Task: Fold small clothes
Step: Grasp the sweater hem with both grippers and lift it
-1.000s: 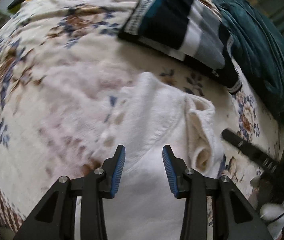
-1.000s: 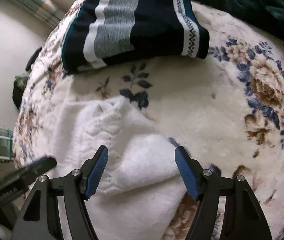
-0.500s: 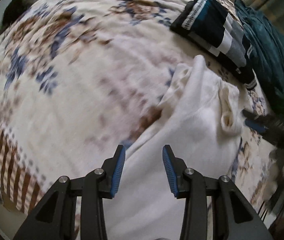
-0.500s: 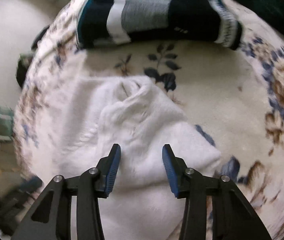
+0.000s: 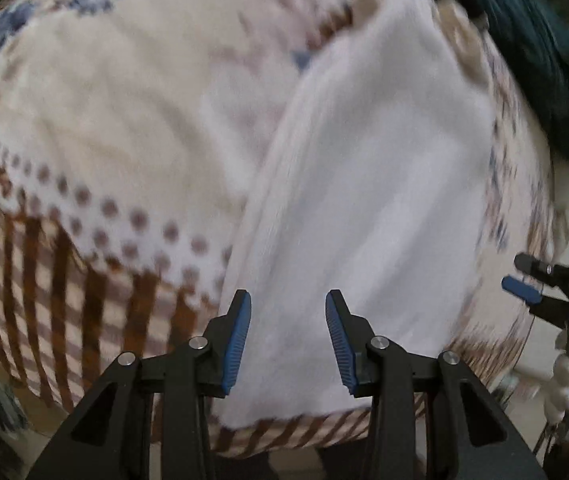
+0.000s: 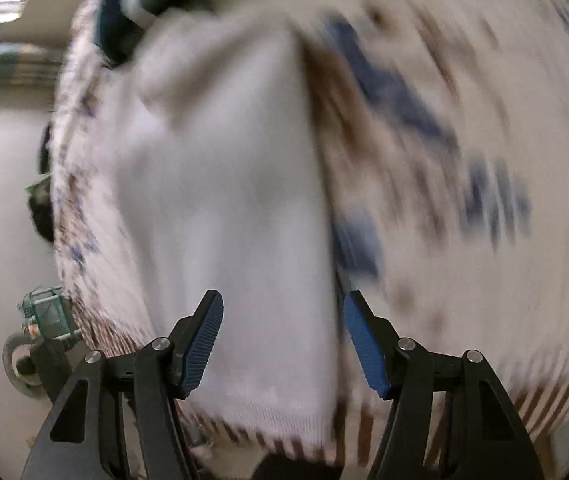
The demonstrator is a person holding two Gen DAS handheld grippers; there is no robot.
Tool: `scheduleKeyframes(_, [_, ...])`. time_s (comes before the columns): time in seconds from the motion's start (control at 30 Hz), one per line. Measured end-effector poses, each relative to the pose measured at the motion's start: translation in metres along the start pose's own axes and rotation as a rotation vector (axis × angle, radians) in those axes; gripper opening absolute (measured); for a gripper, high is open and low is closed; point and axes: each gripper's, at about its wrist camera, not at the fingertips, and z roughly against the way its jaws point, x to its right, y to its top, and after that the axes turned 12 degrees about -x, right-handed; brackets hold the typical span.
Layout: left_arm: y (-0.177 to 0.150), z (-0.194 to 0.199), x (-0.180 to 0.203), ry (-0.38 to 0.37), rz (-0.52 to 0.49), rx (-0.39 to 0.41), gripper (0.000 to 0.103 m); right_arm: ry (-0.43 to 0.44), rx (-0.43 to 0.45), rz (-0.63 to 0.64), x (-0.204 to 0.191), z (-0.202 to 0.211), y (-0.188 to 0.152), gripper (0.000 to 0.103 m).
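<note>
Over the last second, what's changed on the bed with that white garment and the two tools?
Both tools slid from the white garment's top end toward its hem at the blanket's striped edge. The right tool narrowed, then has just been opening again, straddling the hem's corner ungripped. The left tool kept its gap, gripping nothing. The garment lies flatter now. The striped garment and dark green cloth stayed put.

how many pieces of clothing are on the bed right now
3, though blur may hide more: a white garment in the middle, a dark teal garment beyond it, and a striped one at its far end.
</note>
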Motion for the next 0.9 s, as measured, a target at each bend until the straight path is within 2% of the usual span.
scheduleKeyframes(0.1, [-0.012, -0.016, -0.005, 0.047, -0.053, -0.015, 0.035, -0.018, -0.064, -0.056, 0.015, -0.048, -0.042, 0.065])
scheduleKeyframes(0.2, [-0.018, -0.014, -0.010, 0.037, -0.085, 0.029, 0.004, 0.016, -0.101, -0.109, 0.026, -0.086, -0.065, 0.065])
scheduleKeyframes(0.27, [-0.022, -0.011, -0.014, 0.015, -0.099, 0.049, 0.004, 0.047, -0.091, -0.134, 0.033, -0.101, -0.077, 0.065])
scheduleKeyframes(0.3, [-0.022, -0.010, -0.015, -0.010, -0.095, 0.043, 0.004, 0.048, -0.066, -0.139, 0.035, -0.104, -0.082, 0.055])
scheduleKeyframes(0.33, [-0.023, -0.010, -0.018, -0.039, -0.095, 0.034, 0.006, 0.038, -0.051, -0.135, 0.037, -0.106, -0.086, 0.049])
scheduleKeyframes(0.37, [-0.024, -0.011, -0.022, -0.056, -0.093, 0.029, 0.007, 0.035, -0.041, -0.126, 0.038, -0.108, -0.089, 0.047])
scheduleKeyframes(0.4, [-0.024, -0.012, -0.023, -0.085, -0.084, 0.026, 0.010, 0.053, -0.038, -0.120, 0.041, -0.109, -0.091, 0.047])
scheduleKeyframes(0.43, [-0.022, -0.016, -0.026, -0.127, -0.071, 0.008, 0.021, 0.075, -0.046, -0.128, 0.045, -0.111, -0.092, 0.047])
scheduleKeyframes(0.57, [-0.023, -0.034, -0.042, -0.273, -0.044, -0.056, 0.040, 0.193, -0.128, -0.192, 0.072, -0.126, -0.095, 0.053])
scheduleKeyframes(0.63, [-0.023, -0.042, -0.042, -0.305, -0.044, -0.076, 0.049, 0.251, -0.140, -0.210, 0.079, -0.132, -0.095, 0.056])
scheduleKeyframes(0.77, [-0.021, -0.053, -0.032, -0.297, -0.074, -0.097, 0.050, 0.352, -0.141, -0.246, 0.087, -0.146, -0.093, 0.058])
scheduleKeyframes(0.83, [-0.021, -0.054, -0.021, -0.317, -0.113, -0.090, 0.043, 0.391, -0.133, -0.250, 0.088, -0.150, -0.095, 0.058])
scheduleKeyframes(0.87, [-0.021, -0.054, -0.018, -0.317, -0.125, -0.085, 0.034, 0.405, -0.130, -0.245, 0.087, -0.152, -0.096, 0.058])
scheduleKeyframes(0.9, [-0.023, -0.054, -0.014, -0.288, -0.141, -0.079, 0.010, 0.414, -0.127, -0.235, 0.086, -0.153, -0.097, 0.058])
